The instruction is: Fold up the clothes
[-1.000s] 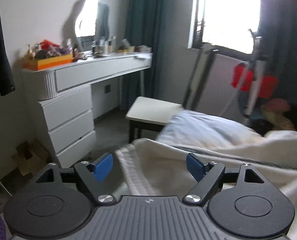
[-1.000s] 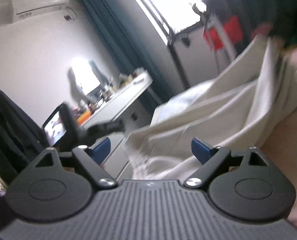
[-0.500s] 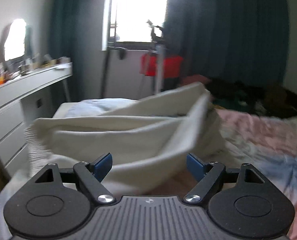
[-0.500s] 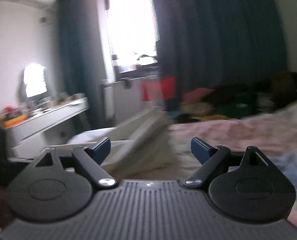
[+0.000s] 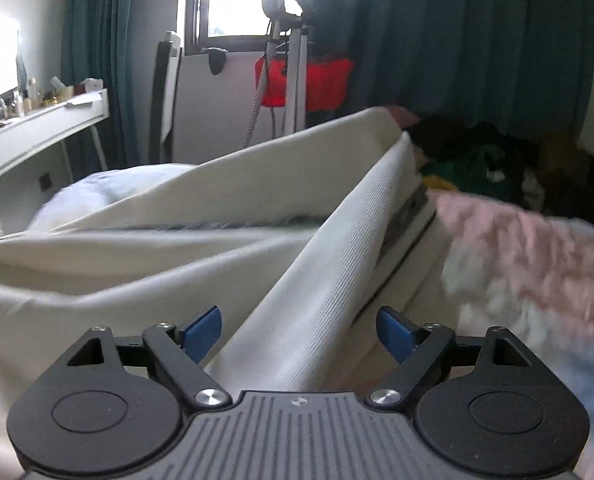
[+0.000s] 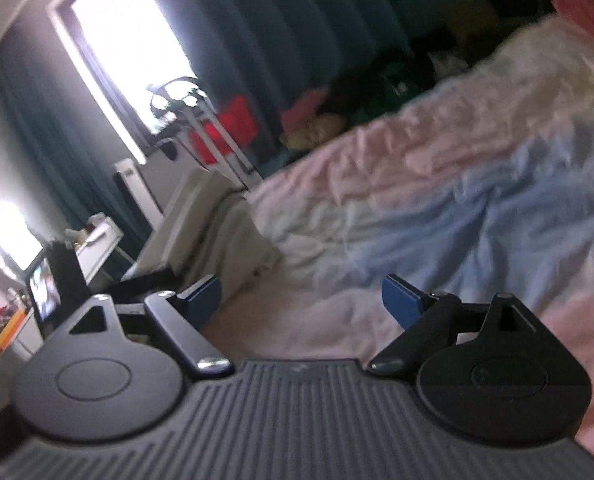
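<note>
- I am holding my left gripper [image 5: 299, 330] low over the cream garment [image 5: 177, 264], which is lying rumpled on the bed [image 6: 437, 208] with a ribbed strip running up from between the blue pads [image 5: 201, 330].
- Its jaws are opening wide; the strip is lying between them, but the pads are not pressing on it, so I am gripping nothing here.
- I am holding my right gripper [image 6: 301, 300] with its jaws standing wide apart and nothing between them, only the pink and blue bedding beyond.
- From the right view the garment [image 6: 233, 232] is sitting at the bed's edge, off to the left of that gripper and apart from it.
- As I judge it, I am at the start of a fold: the cloth is down but bunched, with no flat panel or clean edge showing yet.
- The next move is calling for two grips, I think: the left closing on a near edge or corner, the right coming across to the cloth to find a matching one.
- Then I would be spreading it flat before turning any part over.
- The far clutter [image 5: 477, 160] of dark clothes is staying out of my way.
</note>
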